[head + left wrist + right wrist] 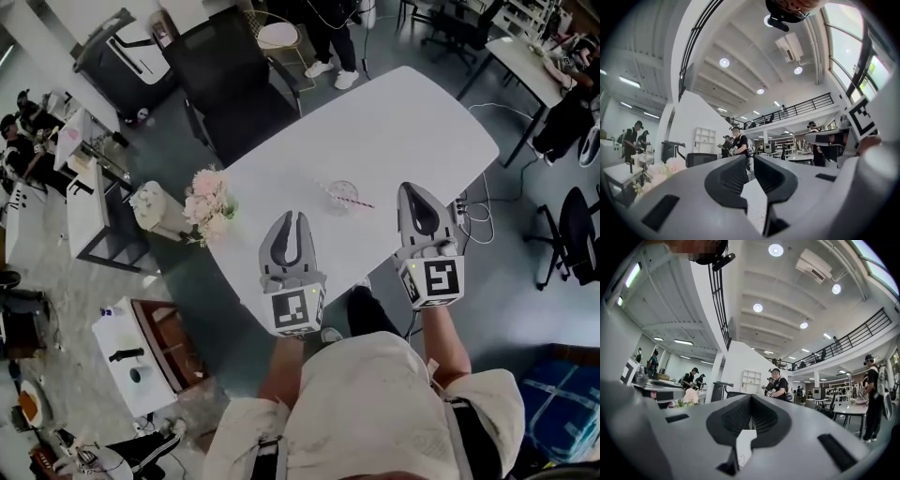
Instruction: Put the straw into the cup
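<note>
**A:** Where do the cup and the straw sit?

**B:** The clear cup (343,198) stands on the white table (403,122), toward the edge nearest the person and roughly midway along it. The pink-striped straw (362,202) lies slantwise across the top of the cup, 1 end sticking out on each side. I cannot tell whether it rests on the rim or on the tabletop.

**A:** And the 2 grippers?

**B:** Both hover over that near edge, with the cup between them and a little farther in. The left gripper (297,219) has its jaws a narrow slit apart, and in the left gripper view only white tabletop shows through the gap. The right gripper (413,190) has its jaws pressed together at the tips and holds nothing. Neither gripper touches the cup or the straw.

**A:** What else is around?

**B:** A bunch of pale pink flowers (208,204) stands at the table's left corner, near the left gripper and well apart from the cup. A black chair (234,80) is pushed up to the far-left edge. White cables (478,220) trail on the floor just off the right edge, beside the right gripper. In the left gripper view, a person in a black shirt (737,143) stands across the room, straight beyond the jaw tips.
</note>
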`<state>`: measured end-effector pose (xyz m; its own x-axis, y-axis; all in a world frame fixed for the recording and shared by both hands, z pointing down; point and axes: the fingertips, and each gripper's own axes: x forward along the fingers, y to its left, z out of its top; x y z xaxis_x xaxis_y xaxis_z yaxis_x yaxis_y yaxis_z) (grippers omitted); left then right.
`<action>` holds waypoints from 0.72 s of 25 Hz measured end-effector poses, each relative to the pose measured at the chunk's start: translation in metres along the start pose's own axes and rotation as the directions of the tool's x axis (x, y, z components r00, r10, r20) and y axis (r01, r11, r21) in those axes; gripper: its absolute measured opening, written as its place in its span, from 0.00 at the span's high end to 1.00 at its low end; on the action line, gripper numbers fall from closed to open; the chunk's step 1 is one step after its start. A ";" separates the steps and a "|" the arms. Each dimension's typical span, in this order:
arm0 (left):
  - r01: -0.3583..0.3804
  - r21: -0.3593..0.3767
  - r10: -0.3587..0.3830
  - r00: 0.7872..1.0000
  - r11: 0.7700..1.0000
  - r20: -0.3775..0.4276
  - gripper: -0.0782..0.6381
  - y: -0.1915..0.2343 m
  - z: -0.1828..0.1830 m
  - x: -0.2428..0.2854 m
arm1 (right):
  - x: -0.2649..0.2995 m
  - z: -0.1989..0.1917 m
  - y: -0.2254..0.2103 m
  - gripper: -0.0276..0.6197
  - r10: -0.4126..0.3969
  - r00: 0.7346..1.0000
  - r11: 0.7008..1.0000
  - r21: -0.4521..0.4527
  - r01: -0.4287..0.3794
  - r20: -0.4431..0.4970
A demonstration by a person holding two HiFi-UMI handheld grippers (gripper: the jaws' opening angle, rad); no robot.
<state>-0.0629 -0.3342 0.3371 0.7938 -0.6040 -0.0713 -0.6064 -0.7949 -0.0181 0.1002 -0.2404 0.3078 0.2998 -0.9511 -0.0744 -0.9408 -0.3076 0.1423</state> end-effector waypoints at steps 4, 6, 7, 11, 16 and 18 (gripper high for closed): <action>-0.023 0.063 0.021 0.999 0.998 0.036 0.82 -0.002 0.020 -0.023 | -0.024 0.016 0.007 0.95 -0.001 0.999 1.000 -0.012 0.001 0.042; -0.037 0.076 0.033 0.998 0.996 0.047 0.82 -0.002 0.028 -0.031 | -0.034 0.022 0.007 0.95 -0.005 0.998 1.000 -0.011 0.006 0.055; -0.040 0.077 0.036 0.998 0.996 0.052 0.82 -0.001 0.032 -0.035 | -0.038 0.023 0.007 0.95 -0.007 0.998 1.000 -0.009 0.008 0.058; -0.056 0.086 0.049 0.996 0.995 0.074 0.83 0.004 0.045 -0.044 | -0.046 0.030 0.011 0.95 -0.009 0.998 1.000 -0.014 0.009 0.057; -0.050 0.103 0.041 0.995 0.993 0.091 0.86 0.000 0.055 -0.051 | -0.053 0.034 0.009 0.95 -0.012 0.998 1.000 -0.012 0.013 0.065; -0.044 0.107 0.035 0.995 0.993 0.090 0.88 -0.002 0.055 -0.053 | -0.054 0.032 0.009 0.95 -0.013 0.998 1.000 -0.008 0.013 0.065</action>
<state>-0.1058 -0.2976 0.2865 0.7650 -0.6235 -0.1614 -0.6424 -0.7567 -0.1213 0.0700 -0.1908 0.2816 0.3008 -0.9433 -0.1402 -0.9354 -0.3204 0.1494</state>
